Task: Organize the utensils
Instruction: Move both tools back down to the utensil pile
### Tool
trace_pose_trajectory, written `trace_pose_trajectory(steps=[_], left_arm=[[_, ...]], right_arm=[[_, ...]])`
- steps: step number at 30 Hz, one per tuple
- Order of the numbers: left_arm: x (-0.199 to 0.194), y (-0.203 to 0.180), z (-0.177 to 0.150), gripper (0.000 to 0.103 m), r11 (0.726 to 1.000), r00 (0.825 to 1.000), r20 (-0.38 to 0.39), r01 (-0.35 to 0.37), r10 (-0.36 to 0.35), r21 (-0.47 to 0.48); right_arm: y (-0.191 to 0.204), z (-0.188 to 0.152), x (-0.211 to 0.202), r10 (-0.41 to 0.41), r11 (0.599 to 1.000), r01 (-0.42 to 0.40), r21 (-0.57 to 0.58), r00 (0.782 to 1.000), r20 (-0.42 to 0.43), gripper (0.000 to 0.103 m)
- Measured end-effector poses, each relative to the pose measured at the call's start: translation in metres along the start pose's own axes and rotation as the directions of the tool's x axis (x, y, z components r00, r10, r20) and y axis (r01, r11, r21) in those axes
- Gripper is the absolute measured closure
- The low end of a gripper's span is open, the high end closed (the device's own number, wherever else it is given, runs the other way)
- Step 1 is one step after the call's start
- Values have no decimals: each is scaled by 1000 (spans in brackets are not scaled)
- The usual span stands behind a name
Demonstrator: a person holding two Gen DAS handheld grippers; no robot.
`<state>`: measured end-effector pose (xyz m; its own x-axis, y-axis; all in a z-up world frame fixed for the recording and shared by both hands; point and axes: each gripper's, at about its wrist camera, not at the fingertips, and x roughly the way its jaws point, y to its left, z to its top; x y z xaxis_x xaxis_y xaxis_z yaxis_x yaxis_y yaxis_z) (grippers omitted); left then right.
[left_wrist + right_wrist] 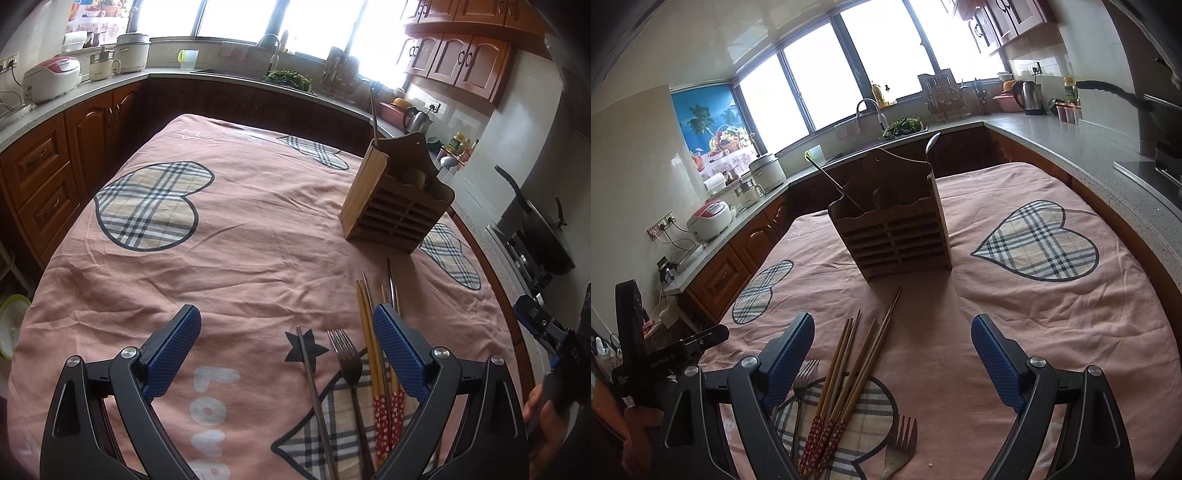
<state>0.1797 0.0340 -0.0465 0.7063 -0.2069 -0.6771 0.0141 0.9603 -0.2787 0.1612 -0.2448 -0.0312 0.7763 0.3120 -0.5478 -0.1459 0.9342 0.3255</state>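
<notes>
Both my grippers are spread wide and holding nothing: left gripper (286,350), right gripper (894,354). Task looks partly done, most of it left. The wooden utensil holder (897,236) stands upright on the pink-clothed desk (1052,314), ahead of my right gripper and ahead and to the right of my left gripper. Already in it: a long metal utensil (833,184) leaning out of the left compartment, and a ladle or spoon (932,144) sticking up at the right end; the bowl shape is small, so I can't say which. Whether anything sits in the middle slots I cannot tell. Still loose on the desk: a bundle of chopsticks (849,365) with red flowered ends, lying just beyond and between my right gripper fingers, tips toward the holder; one fork (801,384) beside the left finger of that gripper; another fork (903,432) lying nearer, low in the right wrist view. In the left wrist view, a fork (347,354) and a dark slim stick-like utensil (308,365) lie between my left gripper fingers, and the chopsticks sit right against its right finger. Nothing is pinched. My guess at what's next is a chopstick grasp, since they lie nearest both grippers. Chopsticks overlap each other, so picking a single pair cleanly could be fiddly.
</notes>
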Motion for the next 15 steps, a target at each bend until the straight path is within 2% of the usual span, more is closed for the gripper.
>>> trace_pose_trajectory(steps=[12, 15], left_arm=[[17, -3, -21, 7, 998, 996, -80, -27, 31, 57], [22, -5, -22, 12, 997, 995, -97, -30, 38, 76]], right_arm=[[-1, -18, 13, -1, 1000, 2, 5, 998, -58, 15], [1, -19, 19, -2, 1000, 2, 3, 998, -65, 19]])
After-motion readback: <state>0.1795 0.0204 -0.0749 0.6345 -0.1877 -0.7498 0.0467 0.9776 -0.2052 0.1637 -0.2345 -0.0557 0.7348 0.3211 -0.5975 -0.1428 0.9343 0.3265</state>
